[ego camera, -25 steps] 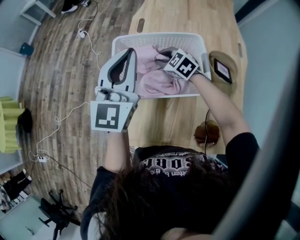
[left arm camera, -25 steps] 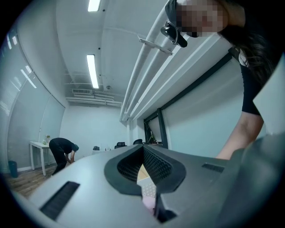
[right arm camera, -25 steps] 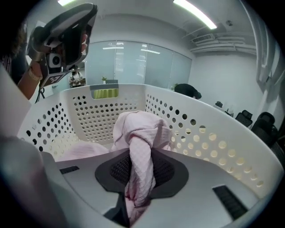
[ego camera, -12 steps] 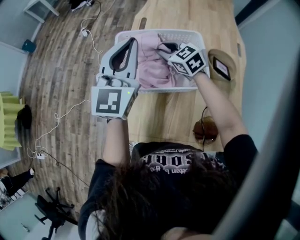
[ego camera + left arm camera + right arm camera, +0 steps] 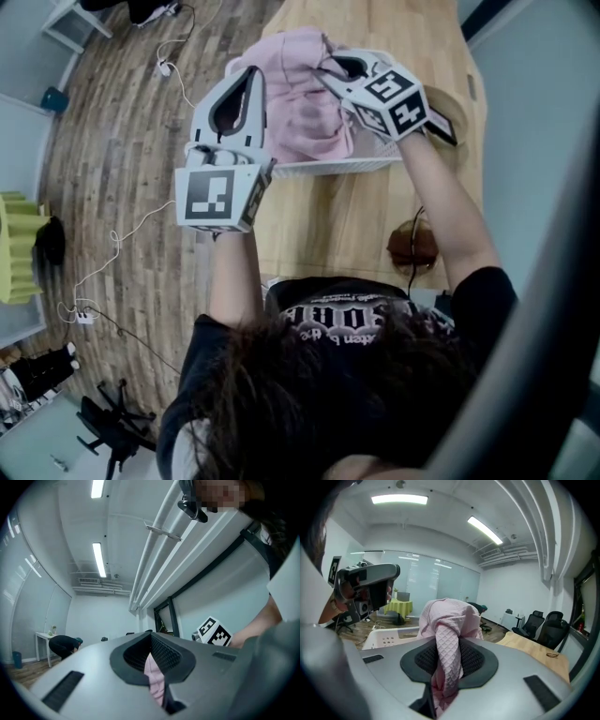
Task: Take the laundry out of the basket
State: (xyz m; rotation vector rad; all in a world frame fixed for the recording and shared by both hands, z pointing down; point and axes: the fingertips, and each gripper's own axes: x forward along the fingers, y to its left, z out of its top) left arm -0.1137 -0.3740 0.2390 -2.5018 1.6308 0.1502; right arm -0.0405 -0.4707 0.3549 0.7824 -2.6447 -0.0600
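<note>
A pink quilted garment point(image 5: 302, 94) hangs raised above the white laundry basket point(image 5: 361, 165) on the wooden table. My right gripper point(image 5: 339, 71) is shut on a fold of it, and the cloth point(image 5: 449, 645) bulges out between the pads in the right gripper view. My left gripper point(image 5: 232, 111) holds the garment's left side. A thin strip of pink fabric point(image 5: 155, 678) is pinched between its jaws in the left gripper view. The basket's rim point(image 5: 389, 640) shows below the cloth. How much laundry lies inside the basket is hidden by the garment.
A brown round object point(image 5: 412, 247) sits on the table point(image 5: 337, 220) near the person. A tan tray with a dark device point(image 5: 448, 124) lies right of the basket. Cables point(image 5: 112, 248) trail over the wood floor on the left. Office chairs point(image 5: 548, 627) stand beyond the table.
Both grippers have risen and moved away from the person, drawing the pink garment up out of the basket. It now hangs above the rim.
</note>
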